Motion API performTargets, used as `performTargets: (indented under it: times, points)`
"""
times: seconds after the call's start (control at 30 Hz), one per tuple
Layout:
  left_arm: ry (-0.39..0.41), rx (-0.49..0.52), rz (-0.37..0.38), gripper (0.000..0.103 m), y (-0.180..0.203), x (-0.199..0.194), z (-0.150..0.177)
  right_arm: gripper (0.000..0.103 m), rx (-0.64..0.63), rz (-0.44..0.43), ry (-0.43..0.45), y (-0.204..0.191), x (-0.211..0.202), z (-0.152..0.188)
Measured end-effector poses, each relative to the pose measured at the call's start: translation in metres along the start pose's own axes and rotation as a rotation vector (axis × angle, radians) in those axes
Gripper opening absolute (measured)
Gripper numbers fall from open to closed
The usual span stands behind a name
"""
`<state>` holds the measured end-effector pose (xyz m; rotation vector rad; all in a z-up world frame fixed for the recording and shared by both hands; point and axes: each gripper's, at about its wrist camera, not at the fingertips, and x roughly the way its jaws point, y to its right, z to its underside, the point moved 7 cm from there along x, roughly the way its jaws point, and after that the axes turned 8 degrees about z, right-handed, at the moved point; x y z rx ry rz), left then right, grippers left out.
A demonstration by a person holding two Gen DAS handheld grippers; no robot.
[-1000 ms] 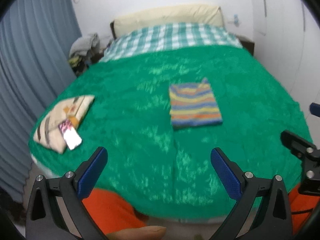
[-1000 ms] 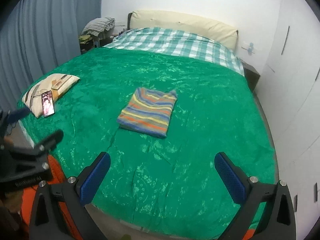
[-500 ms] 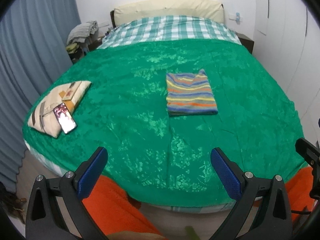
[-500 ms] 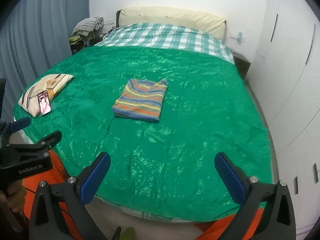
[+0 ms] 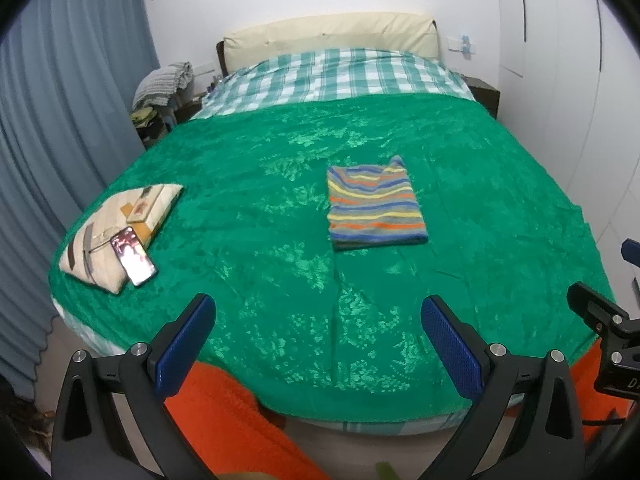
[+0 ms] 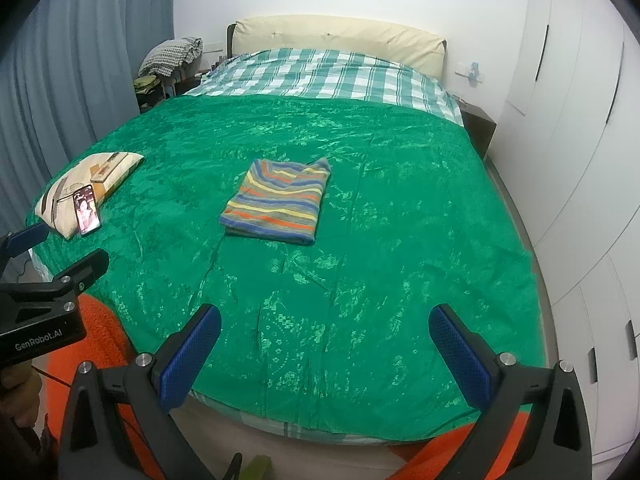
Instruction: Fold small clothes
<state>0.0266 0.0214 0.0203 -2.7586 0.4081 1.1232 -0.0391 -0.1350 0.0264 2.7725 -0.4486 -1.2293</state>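
Folded striped knit top (image 5: 374, 204), neat rectangle on crushed-velvet green blanket (image 5: 280, 240), left tongs (image 5: 316, 344) and right tongs (image 6: 326, 354) spread wide, empty

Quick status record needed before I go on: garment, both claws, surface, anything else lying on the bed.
garment: striped garment, folded into a flat rectangle, lying near the middle of the bed
surface: green blanket over the bed; checked sheet showing at the head end
left claw: open, empty, at the foot of the bed, clear of the garment
right claw: open, empty, also at the foot, clear of the garment
other items: cream pillow at the bed's left edge, with a phone lying on it, screen lit
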Motion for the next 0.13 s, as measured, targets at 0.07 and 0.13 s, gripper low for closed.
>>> performTargets:
  times: [0.07,0.13]
  points:
    - [0.002,0.003,0.002,0.103,0.0015,0.0002,0.0003,0.102,0.0,0.001,0.001,-0.0006,0.0001,0.0005]
    - [0.005,0.008,-0.003,0.103,0.0034,-0.0002,0.0013,0.102,0.003,-0.001,-0.001,-0.0005,0.0002,0.0006]
